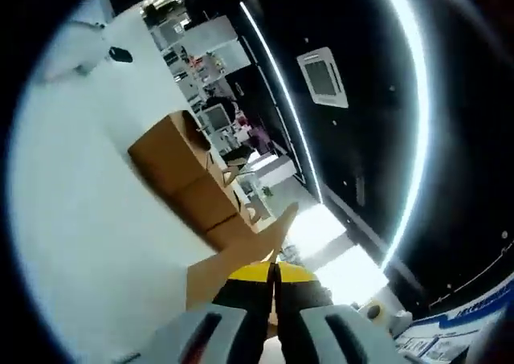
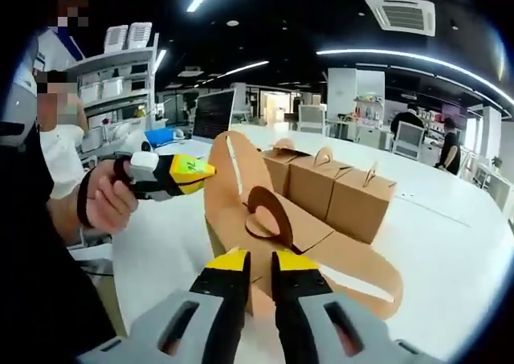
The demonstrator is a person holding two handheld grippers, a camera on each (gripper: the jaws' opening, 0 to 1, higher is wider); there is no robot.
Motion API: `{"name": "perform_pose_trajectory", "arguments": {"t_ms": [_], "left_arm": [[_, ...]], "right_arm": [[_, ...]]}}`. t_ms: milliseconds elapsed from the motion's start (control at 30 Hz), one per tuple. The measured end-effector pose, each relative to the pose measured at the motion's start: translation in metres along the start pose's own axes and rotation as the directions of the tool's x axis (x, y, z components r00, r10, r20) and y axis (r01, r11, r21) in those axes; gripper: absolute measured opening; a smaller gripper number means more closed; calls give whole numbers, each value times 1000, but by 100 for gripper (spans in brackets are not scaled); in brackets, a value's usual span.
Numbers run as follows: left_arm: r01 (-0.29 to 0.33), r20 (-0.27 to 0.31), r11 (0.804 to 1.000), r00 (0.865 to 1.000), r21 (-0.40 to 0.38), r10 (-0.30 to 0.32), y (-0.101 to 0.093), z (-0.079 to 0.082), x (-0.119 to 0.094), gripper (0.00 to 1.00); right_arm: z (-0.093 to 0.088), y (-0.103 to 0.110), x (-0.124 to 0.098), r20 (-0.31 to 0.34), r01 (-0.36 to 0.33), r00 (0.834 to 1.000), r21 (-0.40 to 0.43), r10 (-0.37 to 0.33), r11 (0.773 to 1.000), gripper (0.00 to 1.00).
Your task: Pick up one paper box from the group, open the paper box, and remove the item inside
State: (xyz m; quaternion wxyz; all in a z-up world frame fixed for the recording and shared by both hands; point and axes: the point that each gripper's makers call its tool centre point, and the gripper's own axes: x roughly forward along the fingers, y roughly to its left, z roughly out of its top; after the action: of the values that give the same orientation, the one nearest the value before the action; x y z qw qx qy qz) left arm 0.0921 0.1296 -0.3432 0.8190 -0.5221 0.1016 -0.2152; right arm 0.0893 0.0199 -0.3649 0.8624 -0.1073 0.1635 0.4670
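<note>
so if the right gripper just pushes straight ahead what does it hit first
The right gripper would most likely meet the opened brown paper box directly ahead of its yellow tips. Its jaws already seem to touch or pinch a flap, though depth is unclear. The row of closed brown paper boxes sits further back.

In the right gripper view, the opened paper box sits on the table, its flaps spread, just ahead of the right tongs, whose jaws stand a little apart at its near flap. Behind it, toward the table's far edge, three closed boxes stand in a row, touching one another. The left tongs, held in a hand, meet the upright flap from the left. In the left gripper view, the left tongs are closed on that flap, the row of boxes beyond.
</note>
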Motion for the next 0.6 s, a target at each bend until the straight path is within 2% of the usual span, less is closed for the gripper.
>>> {"name": "perform_pose_trajectory", "arguments": {"t_ms": [33, 200, 233, 300, 333, 600], "left_arm": [[-11, 15, 999, 1000, -46, 12, 4, 2, -1, 4], [-15, 44, 986, 999, -164, 23, 17, 7, -5, 4], [-5, 42, 980, 999, -201, 14, 16, 7, -5, 4], [41, 29, 948, 999, -315, -33, 7, 1, -3, 4], [38, 31, 939, 999, -342, -29, 11, 2, -2, 4], [12, 36, 914, 999, -406, 3, 30, 2, -6, 4]], "right_arm": [[0, 0, 1, -2, 0, 1000, -1, 0, 1000, 12], [0, 1, 1, -11, -3, 1000, -7, 3, 1000, 12], [0, 1, 1, -11, -4, 1000, -6, 4, 1000, 12], [1, 0, 1, -12, -9, 1000, 0, 9, 1000, 12], [1, -1, 2, -13, -11, 1000, 4, 11, 1000, 12], [1, 0, 3, -15, -8, 1000, 6, 8, 1000, 12]]}}
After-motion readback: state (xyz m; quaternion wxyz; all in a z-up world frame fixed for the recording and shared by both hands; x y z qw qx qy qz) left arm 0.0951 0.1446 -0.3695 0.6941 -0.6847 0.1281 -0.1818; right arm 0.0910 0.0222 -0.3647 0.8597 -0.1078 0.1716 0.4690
